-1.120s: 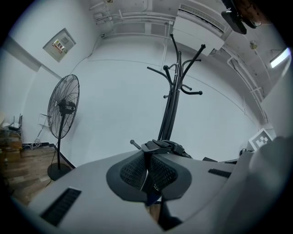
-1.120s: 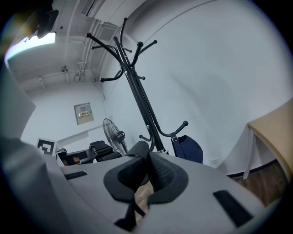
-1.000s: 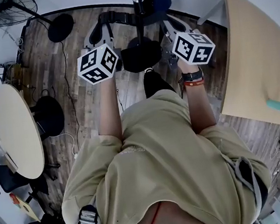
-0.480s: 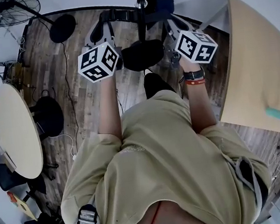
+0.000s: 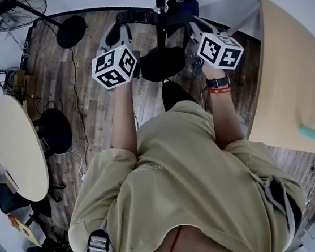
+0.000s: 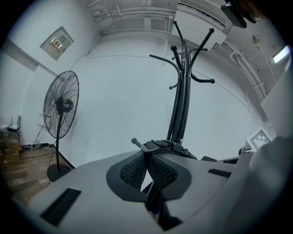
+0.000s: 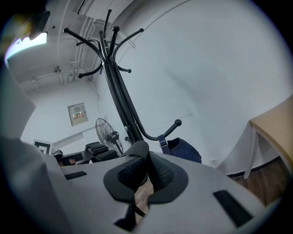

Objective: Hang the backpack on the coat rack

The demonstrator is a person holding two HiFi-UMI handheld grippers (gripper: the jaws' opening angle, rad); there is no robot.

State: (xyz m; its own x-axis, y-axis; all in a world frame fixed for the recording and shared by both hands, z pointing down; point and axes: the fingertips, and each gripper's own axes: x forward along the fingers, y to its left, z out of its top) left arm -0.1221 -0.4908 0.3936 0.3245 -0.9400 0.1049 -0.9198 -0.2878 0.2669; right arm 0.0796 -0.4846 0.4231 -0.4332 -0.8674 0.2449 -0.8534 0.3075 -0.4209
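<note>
Beyond its straps [image 6: 154, 199] I can't see the backpack. Left gripper [image 6: 147, 153] and right gripper [image 7: 145, 157] each clamp one; coat rack [image 7: 121, 98] close

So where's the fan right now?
The fan stands at the head view's top left, past the round table, left of the coat rack.

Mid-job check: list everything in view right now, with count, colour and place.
coat rack: 1, black, ahead, centre
backpack: 1, navy, beside the rack's low hook
left strap: 1, black, left of the rack pole
right strap: 1, black, right of the rack pole
fan: 1, black, far left
round table: 1, beige, left
rectangular table: 1, light wood, right
small item: 1, teal, on the rectangular table
left claw: 1, grey, shut on the left strap
right claw: 1, grey, shut on the right strap
</note>
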